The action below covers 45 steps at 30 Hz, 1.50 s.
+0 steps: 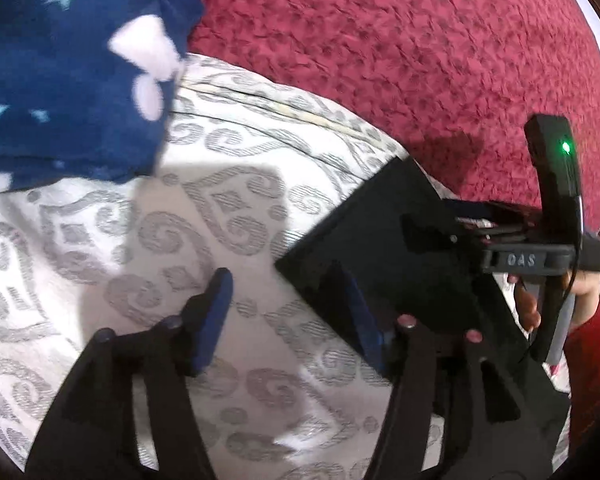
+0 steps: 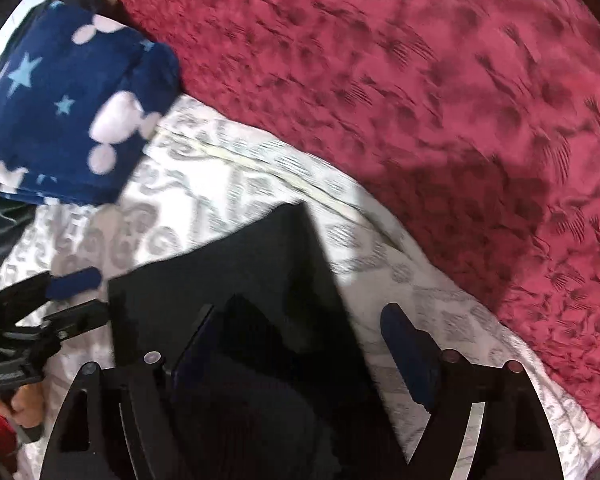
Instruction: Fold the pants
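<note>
Black pants (image 2: 236, 288) lie folded into a flat, dark rectangle on the white bedsheet (image 1: 236, 208) with its grey swirl pattern, and that sheet is our landmark. The pants sit near the sheet's edge where it meets the red blanket (image 1: 380, 40), one corner pointing toward the blanket.

Left gripper (image 1: 288, 316) hangs over the sheet, jaws apart, nothing between the blue pads. Its right pad (image 1: 364, 320) sits right at the edge of the pants in the left wrist view; touching or not, I cannot tell. The left pad (image 1: 216, 312) is over bare sheet.

Right gripper (image 2: 304, 356) is above the pants, jaws standing wide. The dark cloth fills the gap between the fingers, but the pads do not press on it: the right pad (image 2: 408, 356) is out over bare sheet just beside the pants' edge, and the left one is hard to pick out against the black cloth.

From the left wrist view the right gripper's body, with a green light, shows beyond the pants, a hand (image 1: 532, 300) wrapped on its handle. From the right wrist view the left gripper pokes in beside the pants on the sheet.

At the far end of the sheet rests a blue fleece (image 2: 72, 112) with stars and white blobs, well apart from the pants.
</note>
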Tool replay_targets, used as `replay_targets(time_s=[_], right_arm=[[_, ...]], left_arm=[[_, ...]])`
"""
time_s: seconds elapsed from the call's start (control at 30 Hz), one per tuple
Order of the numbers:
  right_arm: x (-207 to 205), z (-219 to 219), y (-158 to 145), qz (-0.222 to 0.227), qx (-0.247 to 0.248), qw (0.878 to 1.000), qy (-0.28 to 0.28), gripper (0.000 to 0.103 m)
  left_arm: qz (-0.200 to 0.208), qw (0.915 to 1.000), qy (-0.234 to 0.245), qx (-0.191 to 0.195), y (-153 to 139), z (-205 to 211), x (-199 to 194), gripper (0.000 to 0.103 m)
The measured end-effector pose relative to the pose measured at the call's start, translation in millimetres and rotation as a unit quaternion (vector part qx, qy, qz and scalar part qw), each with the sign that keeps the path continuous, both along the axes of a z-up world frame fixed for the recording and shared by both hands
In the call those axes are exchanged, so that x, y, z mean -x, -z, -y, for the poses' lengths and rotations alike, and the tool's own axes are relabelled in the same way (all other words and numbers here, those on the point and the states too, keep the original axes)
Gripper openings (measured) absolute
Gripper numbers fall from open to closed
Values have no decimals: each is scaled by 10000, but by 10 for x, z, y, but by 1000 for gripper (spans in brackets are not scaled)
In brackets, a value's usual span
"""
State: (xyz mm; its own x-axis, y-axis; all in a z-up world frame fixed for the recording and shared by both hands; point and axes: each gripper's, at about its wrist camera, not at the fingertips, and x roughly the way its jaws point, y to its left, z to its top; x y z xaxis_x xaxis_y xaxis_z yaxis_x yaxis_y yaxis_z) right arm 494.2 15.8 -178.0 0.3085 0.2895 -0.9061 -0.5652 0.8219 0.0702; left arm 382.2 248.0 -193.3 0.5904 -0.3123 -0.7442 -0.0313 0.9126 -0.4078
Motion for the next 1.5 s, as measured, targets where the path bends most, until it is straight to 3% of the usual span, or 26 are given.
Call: replay_targets(time_s=[0.1,0.13,0.17,0.23,0.27,0.33,0.4,0.63,0.83,0.97,1.03,1.1,1.2,1.3,1.37,1.43,1.5], right_arm=[[-59,44,41,-135,-276,9994,186,81],[-67,31,49,-103,-341,9991,227,62],[-70,3,49,-40,-317,9992,228,32],[-66,-22,34,-117,-459,9986,235,14],[-50,-38,12,-154,-522,9984,155,9],[-4,-57,-56,-100,-545,9984,108,8],[48,-33,-157,-83,-697,9975,105,8],[176,58,-594,50,-1040,9946,-7,8],[489,-6,-947,242,-1401,9890,-402,8],[767,-110,-1243,251,-2008,9763,-772,8],[943,-207,-1426,302,-2208,9686,-1103,8],[1117,-327,-1599,317,-2387,9596,-1454,8],[1323,-616,-1675,318,-2370,9517,-1928,8],[1281,-961,-1315,-146,-2151,9540,-2084,11],[1182,-1178,-914,-450,-1639,9667,-1912,18],[1078,-1330,-526,-593,-974,9808,-1581,20],[1042,-1309,-414,-373,-521,9894,-1301,20]], left_arm=[[50,9997,134,-215,-5,161,-63,64],[63,9995,213,-213,-3,236,-111,64],[71,9995,248,-178,0,246,-145,62],[33,9996,256,-149,5,287,-206,35],[10,9995,300,52,17,258,-217,21],[74,9984,264,491,-22,161,-193,16],[333,9972,242,630,-170,119,-108,15],[943,9926,259,724,-594,56,255,15],[1022,9896,74,1009,-847,-75,575,15],[1382,9855,-31,984,-1361,-147,904,15],[1690,9828,-73,743,-1634,-154,1150,15],[1860,9823,-181,149,-1877,-162,1471,15],[1790,9825,-334,-404,-1907,-250,1739,16],[1319,9840,-517,-1081,-1570,-383,1817,18],[860,9851,-585,-1370,-1135,-504,1746,20],[165,9773,-873,-1924,-654,-654,1615,19],[-350,9627,-1152,-2423,-316,-812,1545,18]])
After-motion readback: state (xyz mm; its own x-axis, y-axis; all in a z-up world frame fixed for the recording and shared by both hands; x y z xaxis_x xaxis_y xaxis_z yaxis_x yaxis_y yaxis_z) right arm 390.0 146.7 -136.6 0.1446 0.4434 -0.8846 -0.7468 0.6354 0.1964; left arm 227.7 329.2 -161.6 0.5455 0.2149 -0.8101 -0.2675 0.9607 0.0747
